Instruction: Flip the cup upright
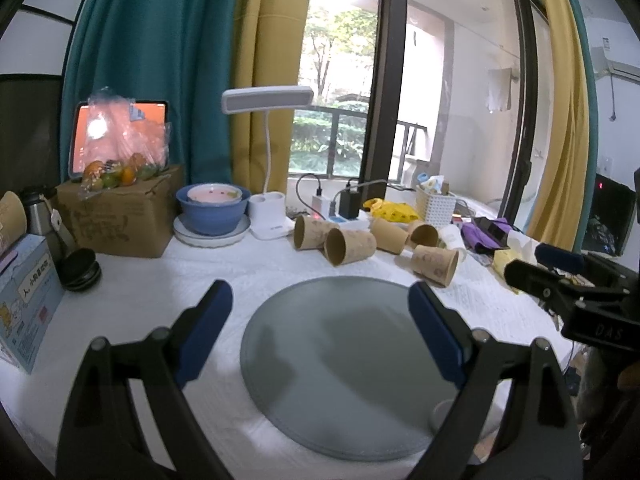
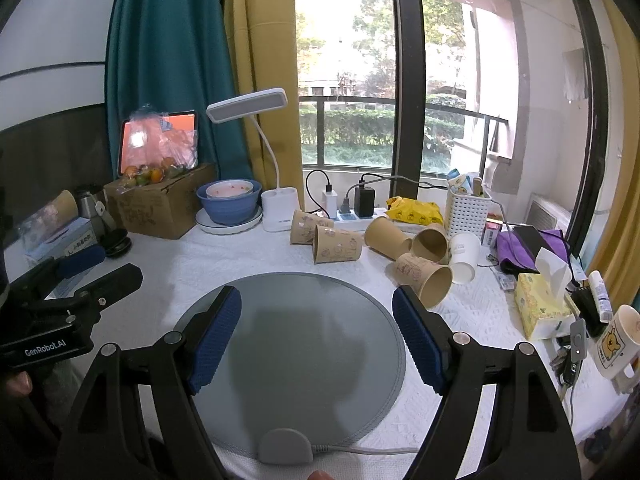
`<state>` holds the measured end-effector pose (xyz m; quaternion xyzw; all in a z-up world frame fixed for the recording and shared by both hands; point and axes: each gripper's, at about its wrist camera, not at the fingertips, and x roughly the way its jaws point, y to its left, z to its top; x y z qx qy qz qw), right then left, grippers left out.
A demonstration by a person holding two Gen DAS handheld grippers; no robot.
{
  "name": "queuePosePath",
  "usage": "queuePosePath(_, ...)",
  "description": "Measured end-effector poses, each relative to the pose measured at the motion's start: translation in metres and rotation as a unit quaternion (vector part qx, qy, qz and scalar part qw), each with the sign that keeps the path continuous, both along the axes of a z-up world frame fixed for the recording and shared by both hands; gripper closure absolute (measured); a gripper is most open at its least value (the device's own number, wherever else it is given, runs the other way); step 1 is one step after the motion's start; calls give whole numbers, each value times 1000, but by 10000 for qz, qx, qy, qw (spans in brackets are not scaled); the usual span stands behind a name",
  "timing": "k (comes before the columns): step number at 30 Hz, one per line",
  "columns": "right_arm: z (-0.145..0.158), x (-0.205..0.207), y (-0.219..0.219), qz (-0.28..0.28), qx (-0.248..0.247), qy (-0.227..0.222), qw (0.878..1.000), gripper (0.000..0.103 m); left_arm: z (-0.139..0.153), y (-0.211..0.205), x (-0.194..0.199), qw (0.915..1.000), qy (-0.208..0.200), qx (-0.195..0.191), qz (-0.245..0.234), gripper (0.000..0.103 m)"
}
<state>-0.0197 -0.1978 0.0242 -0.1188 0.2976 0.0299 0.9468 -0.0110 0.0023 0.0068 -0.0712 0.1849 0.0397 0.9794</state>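
Several brown paper cups lie on their sides on the white cloth behind a round grey mat (image 1: 348, 360) (image 2: 296, 356). The nearest cup (image 1: 435, 265) (image 2: 423, 278) lies off the mat's far right edge. Another (image 1: 349, 245) (image 2: 337, 244) lies at the middle of the group. A white paper cup (image 2: 465, 252) stands inverted among them. My left gripper (image 1: 320, 300) is open and empty above the mat. My right gripper (image 2: 317, 302) is open and empty above the mat; it also shows at the right of the left wrist view (image 1: 568, 292).
A cardboard box with fruit (image 1: 120, 216), a blue bowl on plates (image 1: 214, 210), a white desk lamp (image 1: 269, 216) and a power strip (image 2: 352, 214) line the back. A white basket (image 2: 467, 210), a tissue box (image 2: 540, 308) and a mug (image 2: 618, 340) stand at right.
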Motion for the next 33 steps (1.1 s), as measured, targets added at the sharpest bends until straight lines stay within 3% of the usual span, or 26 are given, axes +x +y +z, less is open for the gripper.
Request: queuePosePath(33,0,0,1,13,-4,3,10000,22,1,1,-4,10000,-47,-6,43,12)
